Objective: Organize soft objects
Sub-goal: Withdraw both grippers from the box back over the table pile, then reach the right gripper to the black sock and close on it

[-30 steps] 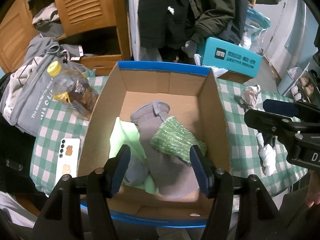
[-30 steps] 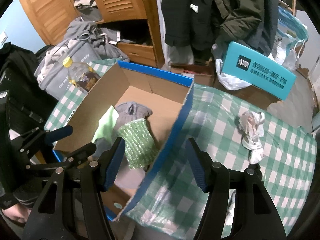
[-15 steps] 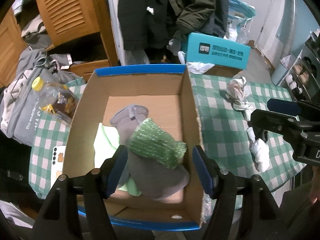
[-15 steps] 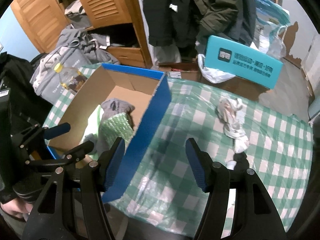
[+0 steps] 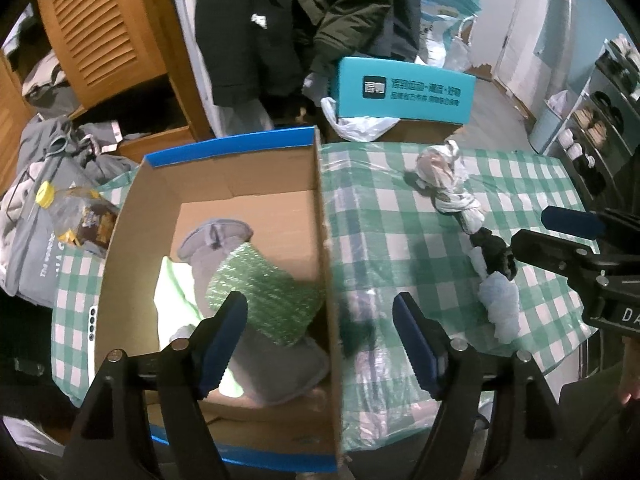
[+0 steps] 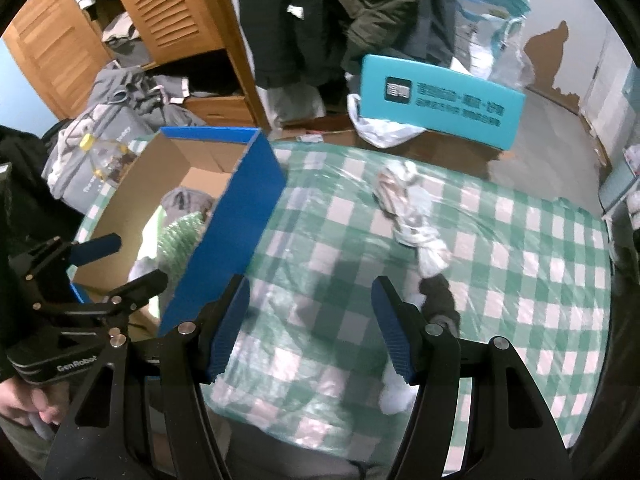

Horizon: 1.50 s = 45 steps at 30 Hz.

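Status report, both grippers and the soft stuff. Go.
Left gripper open, empty, over box wall. Right gripper open, empty, over tablecloth. Green bubble wrap in cardboard box; white rag on table. Path clear.

Bench cloth (image 5: 400, 224): green/white check. Box (image 5: 248, 192): brown cardboard w/ blue outside. In it: grey sock (image 5: 216, 236), green knit piece (image 5: 264, 292), pale green cloth (image 5: 172, 292). Far carton (image 5: 404, 92): teal. Tongs' pads (image 5: 220, 344): blue.
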{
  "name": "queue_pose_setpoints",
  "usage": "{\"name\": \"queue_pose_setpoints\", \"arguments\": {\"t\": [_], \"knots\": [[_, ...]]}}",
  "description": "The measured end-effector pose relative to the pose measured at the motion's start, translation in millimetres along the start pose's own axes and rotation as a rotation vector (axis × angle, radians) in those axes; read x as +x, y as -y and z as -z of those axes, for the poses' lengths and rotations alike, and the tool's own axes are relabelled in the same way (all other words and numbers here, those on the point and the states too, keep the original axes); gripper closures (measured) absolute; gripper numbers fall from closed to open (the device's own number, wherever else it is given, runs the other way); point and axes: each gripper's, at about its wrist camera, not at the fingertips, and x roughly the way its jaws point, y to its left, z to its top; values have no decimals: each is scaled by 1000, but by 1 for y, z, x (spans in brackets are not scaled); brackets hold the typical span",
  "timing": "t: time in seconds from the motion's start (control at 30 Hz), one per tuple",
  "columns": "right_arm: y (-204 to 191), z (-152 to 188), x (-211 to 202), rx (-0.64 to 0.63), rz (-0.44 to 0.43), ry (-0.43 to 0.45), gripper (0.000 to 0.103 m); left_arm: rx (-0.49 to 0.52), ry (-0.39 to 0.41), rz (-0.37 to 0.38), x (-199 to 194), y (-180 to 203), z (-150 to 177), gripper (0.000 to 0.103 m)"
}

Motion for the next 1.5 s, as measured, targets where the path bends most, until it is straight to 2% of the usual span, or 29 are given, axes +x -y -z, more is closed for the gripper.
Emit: {"name": "queue_pose_setpoints", "arguments": {"t": [0.73, 1.03, 1.5], "knots": [[80, 25, 13, 114, 60, -52, 38, 109, -93, 40, 45, 71, -18, 23], [111, 32, 35, 173, 82, -94, 38, 125, -135, 45, 67, 86, -22, 23], [134, 41, 81, 202, 83, -166, 38, 129, -212, 57, 109, 98, -26, 23]]}}
